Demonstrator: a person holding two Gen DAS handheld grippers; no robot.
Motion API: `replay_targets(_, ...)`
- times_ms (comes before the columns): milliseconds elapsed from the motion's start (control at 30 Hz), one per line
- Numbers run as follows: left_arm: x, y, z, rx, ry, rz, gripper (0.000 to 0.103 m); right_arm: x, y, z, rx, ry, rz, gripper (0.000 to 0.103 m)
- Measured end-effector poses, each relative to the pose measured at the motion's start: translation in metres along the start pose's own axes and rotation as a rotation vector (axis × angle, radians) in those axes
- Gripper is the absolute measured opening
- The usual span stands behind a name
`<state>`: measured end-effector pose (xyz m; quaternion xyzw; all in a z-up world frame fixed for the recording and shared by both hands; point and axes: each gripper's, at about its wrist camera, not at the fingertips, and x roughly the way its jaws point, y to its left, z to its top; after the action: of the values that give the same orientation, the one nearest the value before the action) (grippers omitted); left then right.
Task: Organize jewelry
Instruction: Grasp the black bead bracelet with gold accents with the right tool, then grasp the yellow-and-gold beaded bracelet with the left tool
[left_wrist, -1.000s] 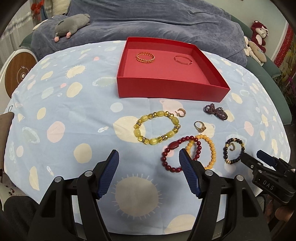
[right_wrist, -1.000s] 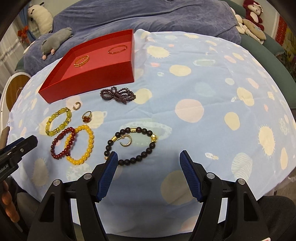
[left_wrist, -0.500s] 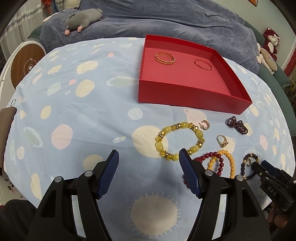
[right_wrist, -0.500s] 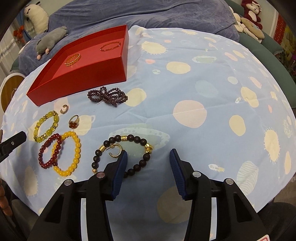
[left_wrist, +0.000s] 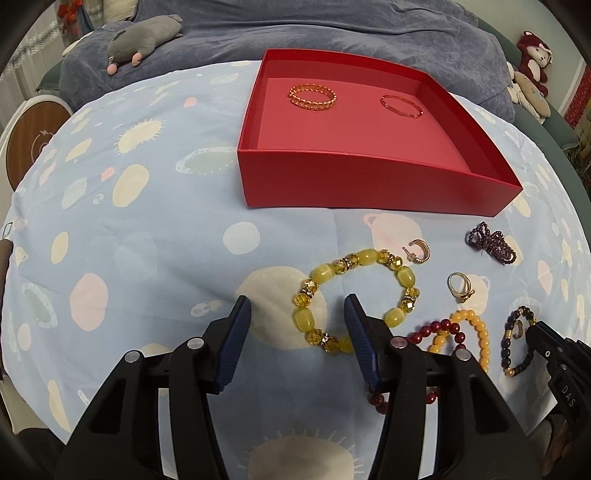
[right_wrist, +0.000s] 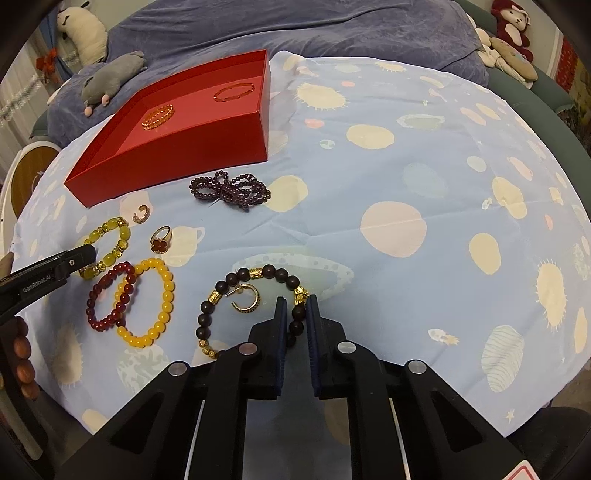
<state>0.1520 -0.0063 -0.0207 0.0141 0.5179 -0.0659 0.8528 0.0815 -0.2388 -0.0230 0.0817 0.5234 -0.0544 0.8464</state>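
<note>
**Dark-bead bracelet: securing the grip**

Dark beads sit clamped between my right gripper (right_wrist: 294, 312) pads, on the near-right arc of the dark bracelet (right_wrist: 251, 306), which lies flat on the tablecloth (right_wrist: 406, 184). I should lift straight up so the gold hoop earring (right_wrist: 246, 300) inside the loop stays behind, then carry to the red box (left_wrist: 369, 147). My left gripper (left_wrist: 297, 334) stands apart over the yellow bracelet (left_wrist: 354, 299).
</note>
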Motion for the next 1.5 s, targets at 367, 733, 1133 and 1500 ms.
replay_targets(367,-0.012,0.003,0.005,0.006,-0.014,-0.003,0.009,-0.013,0.000,0.002,0.016,-0.020,0.039,0.008)
replay_targets(733,-0.049,-0.004,0.007,0.013,-0.070,-0.035,0.009,-0.052,0.010,0.013,0.003,-0.103,0.098,0.008)
replay_targets(1133,-0.091,0.002,0.005,0.002,-0.116,-0.081,0.008,-0.088,0.024,0.019,-0.028,-0.163,0.152,0.008)
replay_targets(1500,-0.116,0.005,0.020,0.012,-0.166,-0.116,0.000,-0.095,0.031,0.026,-0.043,-0.177,0.172,0.008)
